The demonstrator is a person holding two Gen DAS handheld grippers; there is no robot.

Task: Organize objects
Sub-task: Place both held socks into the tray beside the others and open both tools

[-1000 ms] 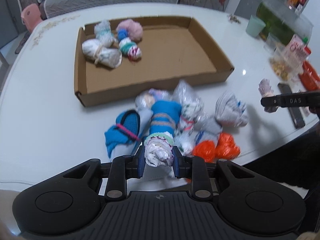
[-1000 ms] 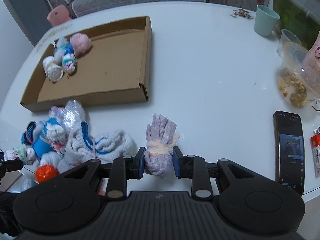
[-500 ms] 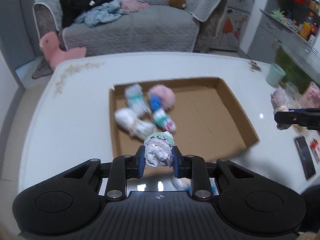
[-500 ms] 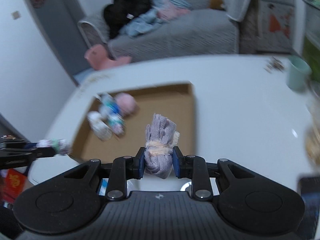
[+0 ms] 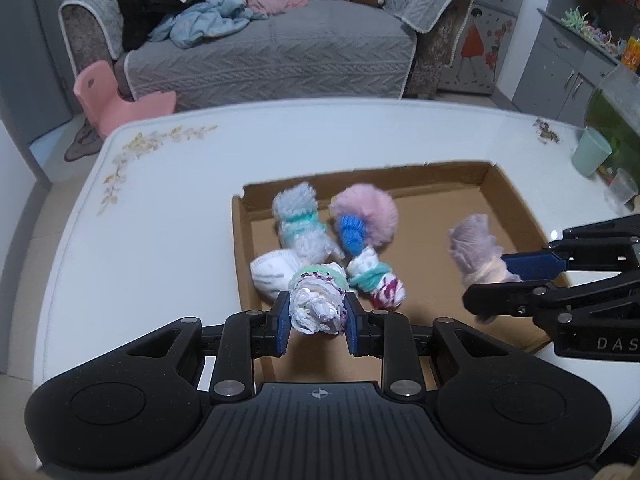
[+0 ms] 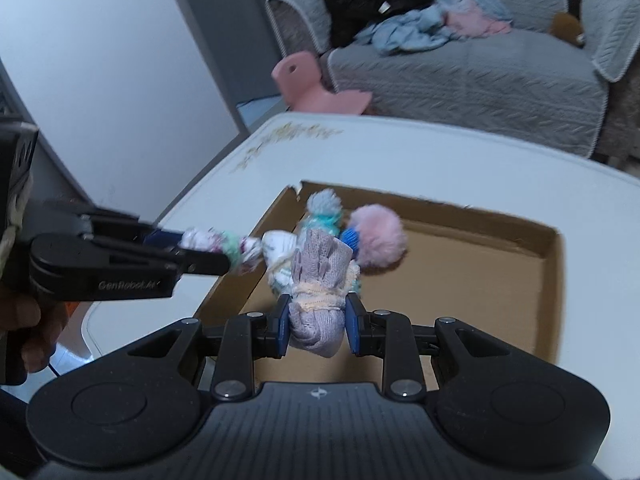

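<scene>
Left wrist view: my left gripper (image 5: 318, 314) clamps a white floral sock roll (image 5: 318, 304), my right gripper (image 6: 316, 320) a lilac knitted sock roll (image 6: 318, 280); releasing near the shallow cardboard tray (image 5: 516, 196) edge risks spilling.

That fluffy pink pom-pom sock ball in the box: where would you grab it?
Judging by shape, across the fluffy pink sock ball's round middle, from above. Its right side faces bare cardboard box; the blue roll crowds its left.

The brown cardboard tray (image 5: 516, 216) holds a fluffy pink sock roll (image 5: 370, 214) with a blue core, a pale blue roll (image 5: 298, 224) banded teal, and a white one (image 5: 270, 270). The white tabletop (image 5: 160, 216) bears a gold floral print at its far left corner.
</scene>
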